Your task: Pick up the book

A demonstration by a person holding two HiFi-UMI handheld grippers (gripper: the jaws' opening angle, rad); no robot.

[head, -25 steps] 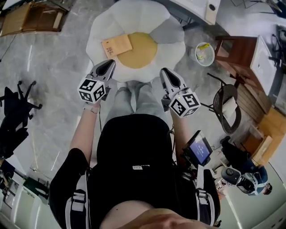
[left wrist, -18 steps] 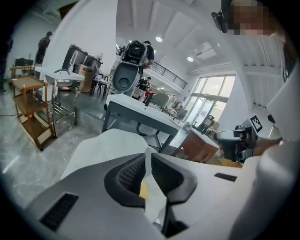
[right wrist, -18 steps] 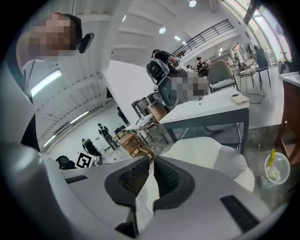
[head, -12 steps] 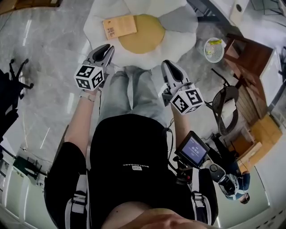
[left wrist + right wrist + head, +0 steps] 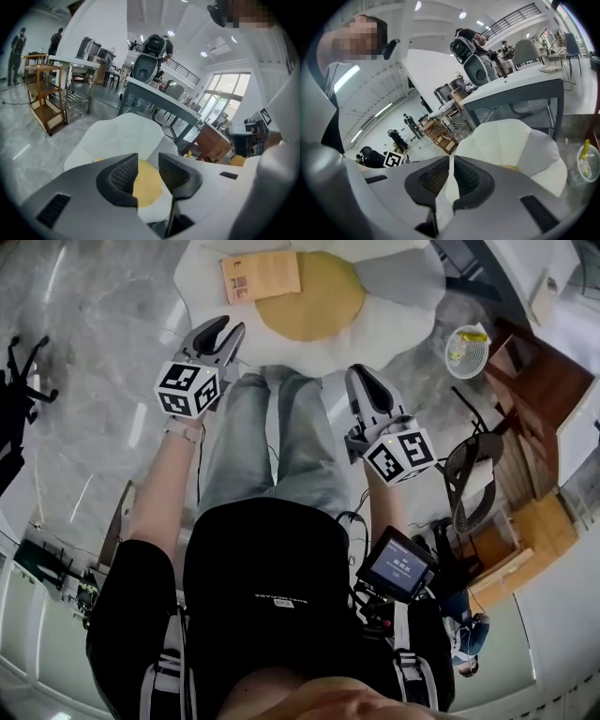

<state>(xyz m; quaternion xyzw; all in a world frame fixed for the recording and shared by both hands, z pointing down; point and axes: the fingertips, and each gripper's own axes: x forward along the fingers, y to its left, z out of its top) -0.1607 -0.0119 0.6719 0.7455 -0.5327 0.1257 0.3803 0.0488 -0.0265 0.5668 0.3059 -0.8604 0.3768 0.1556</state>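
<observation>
Task barely started, nothing picked up yet. The book (image 5: 261,276) lies flat on the flower-shaped cushion (image 5: 394,324), on a white petal with one edge at the yellow centre (image 5: 314,301). It sits ahead of the left gripper (image 5: 225,329) and a bit toward its inner side, clearly apart from the tips, no contact.

In the left gripper view, the left gripper (image 5: 147,159) has its jaws partway apart and opening. Nothing is between them, only the yellow centre showing through the gap.

The right gripper (image 5: 361,376) hangs further back from the book, beside the person's leg. Its jaws are nearly together with just a slit, empty (image 5: 451,161).

Left to do, as I judge it: reach the book, close on an edge, lift.
</observation>
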